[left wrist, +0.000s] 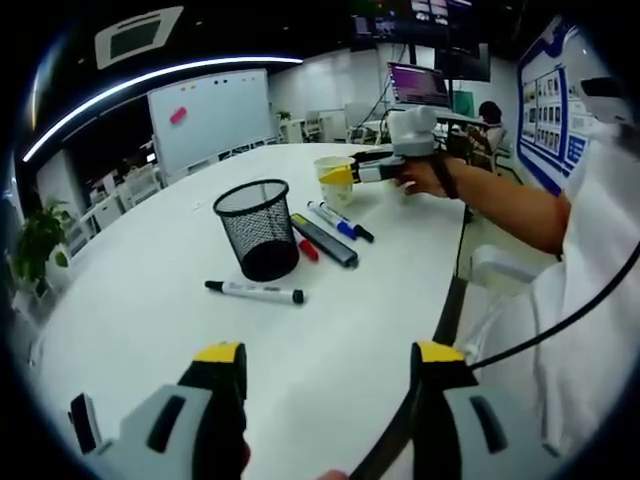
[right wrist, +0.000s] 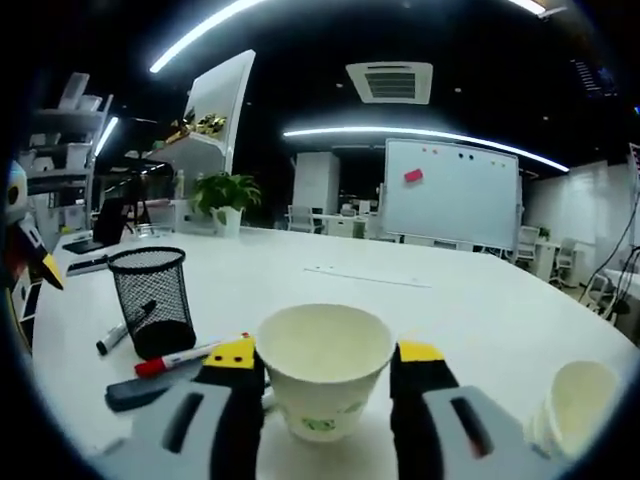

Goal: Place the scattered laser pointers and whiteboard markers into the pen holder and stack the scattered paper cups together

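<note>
An upright cream paper cup with a green print near its base (right wrist: 322, 372) stands on the white round table (right wrist: 480, 300), its open mouth up, directly between the two yellow-tipped jaws of the right tongs (right wrist: 325, 362); the jaws flank its sides closely, though whether they press the wall or merely bracket it cannot be told. A second cream paper cup lying on its side (right wrist: 572, 404) rests on the table to the right of those tongs, mouth turned toward the camera, so two cups are counted. In the left gripper view the same right tongs (left wrist: 340, 175), held in a person's hand (left wrist: 425, 177), meet the upright cup at the far side of the table. Nearer lies the black wire-mesh pen holder (left wrist: 258, 228), upright and open. Beside it, between holder and cup, lie a flat dark grey bar-shaped pointer (left wrist: 325, 241), a small red-capped marker (left wrist: 308, 250) and a blue-capped white marker (left wrist: 333, 219) with a black-ended one alongside; a black-capped white whiteboard marker (left wrist: 255, 291) lies alone in front of the holder. The left tongs (left wrist: 330, 365) hang released above the near table edge, jaws wide apart, well apart from every item.
</note>
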`<control>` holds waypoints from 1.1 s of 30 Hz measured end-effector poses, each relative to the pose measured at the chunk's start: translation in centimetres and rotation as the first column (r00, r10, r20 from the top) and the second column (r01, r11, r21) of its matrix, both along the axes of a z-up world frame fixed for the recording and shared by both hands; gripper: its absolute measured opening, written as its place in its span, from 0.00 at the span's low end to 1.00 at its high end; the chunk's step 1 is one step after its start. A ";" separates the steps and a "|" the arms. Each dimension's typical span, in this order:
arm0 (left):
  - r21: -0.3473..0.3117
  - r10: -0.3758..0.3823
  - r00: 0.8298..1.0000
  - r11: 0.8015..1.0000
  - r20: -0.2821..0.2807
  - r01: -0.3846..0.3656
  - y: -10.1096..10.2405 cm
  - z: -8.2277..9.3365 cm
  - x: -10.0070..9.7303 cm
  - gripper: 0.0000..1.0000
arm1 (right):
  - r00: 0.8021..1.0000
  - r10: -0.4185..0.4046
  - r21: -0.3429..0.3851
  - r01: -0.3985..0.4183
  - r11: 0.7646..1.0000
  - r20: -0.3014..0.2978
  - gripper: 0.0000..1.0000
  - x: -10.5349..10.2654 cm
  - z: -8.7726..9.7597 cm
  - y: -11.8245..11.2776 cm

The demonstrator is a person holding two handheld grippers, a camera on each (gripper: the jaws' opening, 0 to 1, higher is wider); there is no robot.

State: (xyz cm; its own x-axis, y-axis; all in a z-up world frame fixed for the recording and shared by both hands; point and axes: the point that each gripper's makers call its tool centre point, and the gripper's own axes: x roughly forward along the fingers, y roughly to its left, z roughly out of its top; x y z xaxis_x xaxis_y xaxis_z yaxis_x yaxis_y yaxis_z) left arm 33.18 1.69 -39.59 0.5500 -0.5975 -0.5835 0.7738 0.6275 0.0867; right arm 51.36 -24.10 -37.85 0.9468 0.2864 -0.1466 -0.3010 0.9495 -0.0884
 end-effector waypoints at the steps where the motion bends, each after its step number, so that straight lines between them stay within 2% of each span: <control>1: -0.001 -0.001 1.000 1.000 0.000 0.001 0.0 0.0 0.0 0.67 | 1.000 -0.001 0.000 0.001 1.000 0.000 0.50 0.0 0.0 0.0; 33: -0.006 0.002 1.000 1.000 -0.005 -0.002 0.0 -0.1 0.0 0.67 | 1.000 -0.016 0.008 0.016 1.000 -0.002 0.48 -0.2 0.0 -0.3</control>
State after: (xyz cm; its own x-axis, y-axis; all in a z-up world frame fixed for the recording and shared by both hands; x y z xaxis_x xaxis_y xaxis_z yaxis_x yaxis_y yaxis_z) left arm 33.16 1.72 -39.67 0.5480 -0.6000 -0.5828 0.7731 0.6294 0.0790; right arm 51.17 -24.43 -37.90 0.9511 0.2720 -0.1466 -0.2855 0.9550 -0.0800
